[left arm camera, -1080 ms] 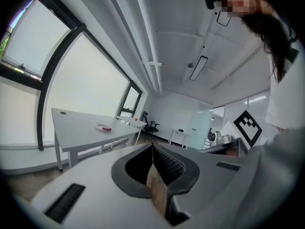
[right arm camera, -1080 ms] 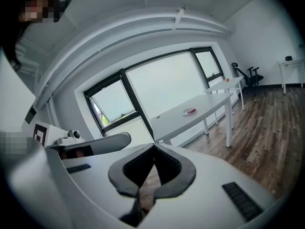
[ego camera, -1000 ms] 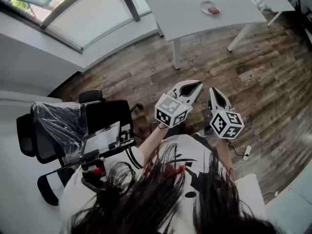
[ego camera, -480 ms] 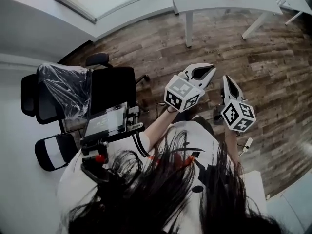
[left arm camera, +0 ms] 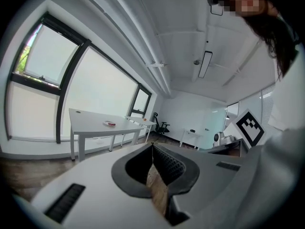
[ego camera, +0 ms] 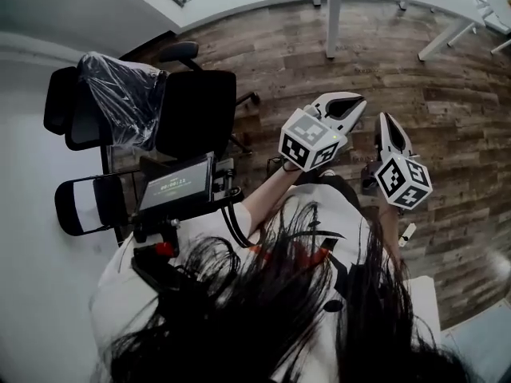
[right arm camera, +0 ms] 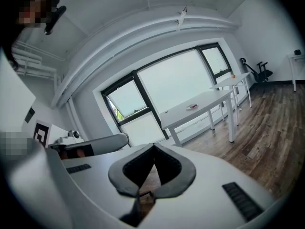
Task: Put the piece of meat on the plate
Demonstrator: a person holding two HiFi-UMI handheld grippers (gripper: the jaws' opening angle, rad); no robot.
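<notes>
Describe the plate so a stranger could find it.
Start at the big window. Along it stands a long white table, and the plate lies on its top. It is a small pale dish with red meat on it, while the farther table holds an orange thing.

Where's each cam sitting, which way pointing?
Head view: on the person's head, facing steeply down at wood floor and office chair; shows hair, white shirt, left gripper, right gripper.
Left gripper view: on the left gripper, along its shut fingers toward the white table and plate; right gripper's marker cube at right.
Right gripper view: on the right gripper, along its shut fingers toward that table; left gripper at left.
Shared: both gripper views see the table and plate.
</notes>
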